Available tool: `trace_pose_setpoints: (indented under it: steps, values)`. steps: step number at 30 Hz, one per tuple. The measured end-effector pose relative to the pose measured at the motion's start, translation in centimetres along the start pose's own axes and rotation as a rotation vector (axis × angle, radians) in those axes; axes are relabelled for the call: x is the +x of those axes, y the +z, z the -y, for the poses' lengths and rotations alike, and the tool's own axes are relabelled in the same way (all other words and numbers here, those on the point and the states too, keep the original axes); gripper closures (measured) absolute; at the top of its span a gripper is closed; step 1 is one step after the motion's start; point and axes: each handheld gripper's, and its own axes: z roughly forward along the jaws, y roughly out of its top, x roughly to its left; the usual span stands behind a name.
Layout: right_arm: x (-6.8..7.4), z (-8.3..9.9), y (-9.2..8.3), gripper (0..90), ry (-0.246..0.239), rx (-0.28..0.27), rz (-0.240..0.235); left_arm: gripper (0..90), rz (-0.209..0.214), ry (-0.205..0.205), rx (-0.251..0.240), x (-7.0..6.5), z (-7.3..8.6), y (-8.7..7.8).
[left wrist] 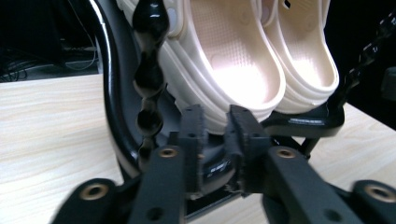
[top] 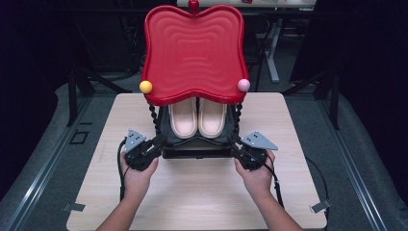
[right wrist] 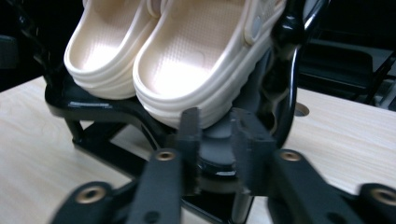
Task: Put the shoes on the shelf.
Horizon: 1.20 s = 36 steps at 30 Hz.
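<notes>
- Left gripper at 7 o'clock, right gripper at 5; each clamped on the rack base
- Judgement: move both evenly; slippers could slide

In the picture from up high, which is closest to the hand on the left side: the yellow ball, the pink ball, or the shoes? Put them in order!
From the left gripper:
1. The shoes, just ahead and to its right, on the black rack.
2. The yellow ball, farther back on the red tray's left corner; close to the shoes in rank.
3. The pink ball, far across on the right corner.
</notes>
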Motion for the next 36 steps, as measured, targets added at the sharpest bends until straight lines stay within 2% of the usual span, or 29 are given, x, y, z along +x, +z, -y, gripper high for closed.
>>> trace_pose_setpoints:
  steps: [1,4,8,11,17,25,28,32,36]
  values:
    - [-0.1,0.1,-0.1,66.8,0.006,-0.003,-0.004,68.4,-0.005,0.002,0.003,0.1,0.1,-0.2]
    - [-0.6,0.2,-1.0,58.9,-0.030,0.020,0.006,59.2,-0.020,0.009,0.013,0.6,0.5,-0.9]
    - [-0.9,0.9,-2.0,52.6,-0.062,0.056,0.017,52.3,-0.030,0.014,0.018,1.4,1.2,-2.0]
    - [-1.3,1.7,-3.1,50.0,-0.101,0.100,0.031,50.1,-0.033,0.002,0.026,2.2,2.0,-2.9]
    - [-2.4,3.3,-4.4,45.8,-0.090,0.172,0.028,47.5,-0.063,-0.017,0.057,3.4,3.8,-4.2]
    - [-4.0,5.5,-6.1,43.7,-0.063,0.193,0.044,45.4,-0.083,-0.029,0.090,4.8,5.2,-5.9]
    - [-4.3,6.3,-6.2,43.1,-0.060,0.188,0.028,44.7,-0.086,-0.027,0.090,5.1,5.7,-6.3]
    - [-4.2,7.5,-5.8,43.2,-0.100,0.200,0.040,44.4,-0.114,-0.006,0.101,5.5,6.7,-6.3]
    - [-4.2,8.5,-5.3,43.3,-0.116,0.226,0.034,44.4,-0.110,-0.013,0.118,5.9,7.3,-5.9]
